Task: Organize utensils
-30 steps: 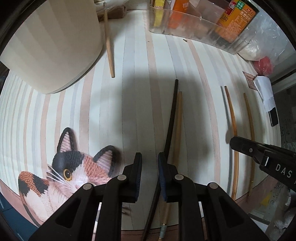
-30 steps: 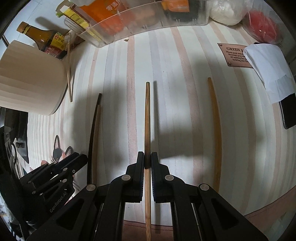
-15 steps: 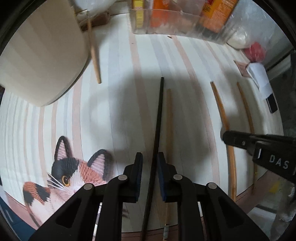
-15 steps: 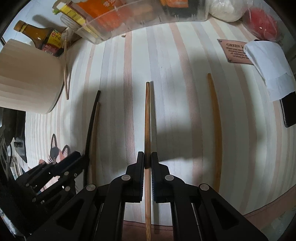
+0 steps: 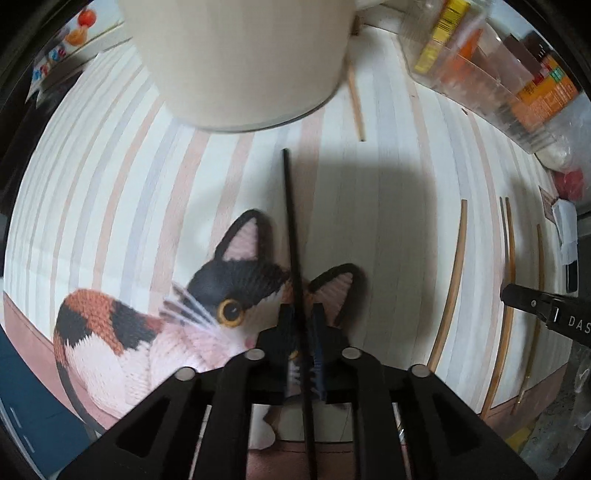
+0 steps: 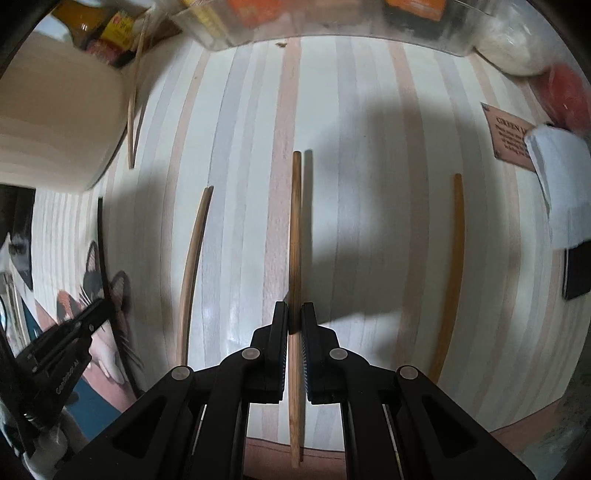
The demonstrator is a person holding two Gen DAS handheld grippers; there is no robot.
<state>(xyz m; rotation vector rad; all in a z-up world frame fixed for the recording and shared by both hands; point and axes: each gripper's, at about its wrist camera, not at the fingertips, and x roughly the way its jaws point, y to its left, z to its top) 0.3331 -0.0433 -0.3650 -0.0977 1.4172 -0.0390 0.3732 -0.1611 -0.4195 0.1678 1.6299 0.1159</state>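
My left gripper (image 5: 301,310) is shut on a black chopstick (image 5: 291,229) and holds it above the cat picture on the striped mat. My right gripper (image 6: 294,310) is shut on a brown wooden chopstick (image 6: 295,229), lifted a little over the mat, its shadow beside it. Two more wooden chopsticks lie on the mat: one to its left (image 6: 192,266) and one to its right (image 6: 452,266). The left one also shows in the left wrist view (image 5: 448,288). Another thin wooden stick (image 5: 355,107) lies by the cream cylindrical holder (image 5: 240,55).
A clear plastic bin (image 5: 491,81) with packets stands at the back. A white folded cloth (image 6: 557,184), a brown card (image 6: 511,136) and a dark phone (image 6: 576,271) lie at the right. A sauce bottle (image 6: 110,33) stands behind the holder. The mat's front edge is close.
My left gripper closed on the black chopstick, lifted it and swung left toward the cream holder, over the cat picture. My right gripper stays shut on the brown chopstick, shifted slightly.
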